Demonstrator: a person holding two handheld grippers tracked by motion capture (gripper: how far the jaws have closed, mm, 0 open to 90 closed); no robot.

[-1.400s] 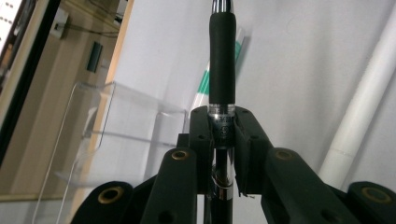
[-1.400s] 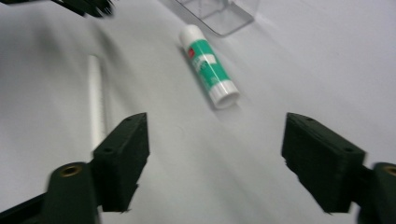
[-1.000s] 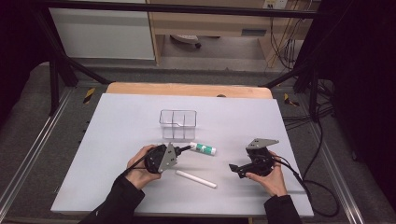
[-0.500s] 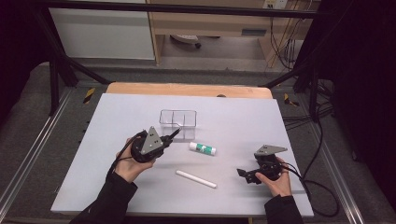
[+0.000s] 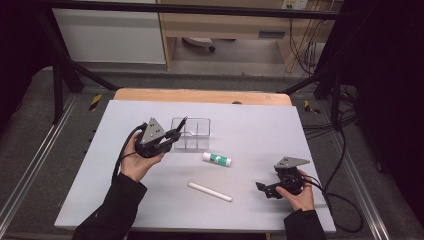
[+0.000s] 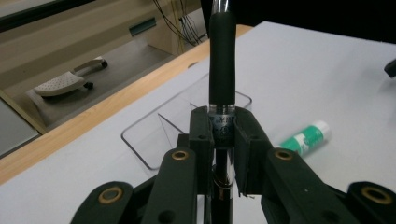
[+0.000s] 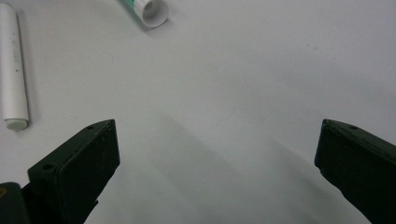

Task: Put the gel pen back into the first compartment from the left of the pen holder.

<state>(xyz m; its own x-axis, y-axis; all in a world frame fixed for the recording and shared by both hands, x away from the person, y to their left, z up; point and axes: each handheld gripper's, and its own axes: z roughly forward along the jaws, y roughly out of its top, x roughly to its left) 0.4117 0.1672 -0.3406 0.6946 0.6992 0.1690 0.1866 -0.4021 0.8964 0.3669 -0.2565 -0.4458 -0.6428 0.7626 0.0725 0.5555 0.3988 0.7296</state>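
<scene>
High view, container: a clear divided tray (image 5: 192, 134) stands on the white desk (image 5: 260, 125); nothing can be made out in its compartments.
High view, left claw: the left claw (image 5: 176, 131) is raised beside the tray's left end, clamped on a dark pen (image 5: 182, 121) whose tip reaches over the tray's left rim.
High view, right claw: the right claw (image 5: 260, 187) is low at the desk's right front, well apart from the tray.
High view, loose items: a green-and-white glue stick (image 5: 217, 159) lies just in front of the tray; a white stick (image 5: 210, 191) lies nearer the person.
Left gripper view, grip: the jaws are pressed together on the pen (image 6: 222, 70); its top is cut off by the frame.
Left gripper view, container: the tray (image 6: 154, 135) sits behind the pen and looks empty; the glue stick (image 6: 306, 136) lies to the right.
Right gripper view, claw: the jaws stand wide apart over bare desk (image 7: 243, 93), holding nothing.
Right gripper view, cut off: the glue stick (image 7: 147, 10) and the white stick (image 7: 13, 65) are both clipped at the frame's edge.
</scene>
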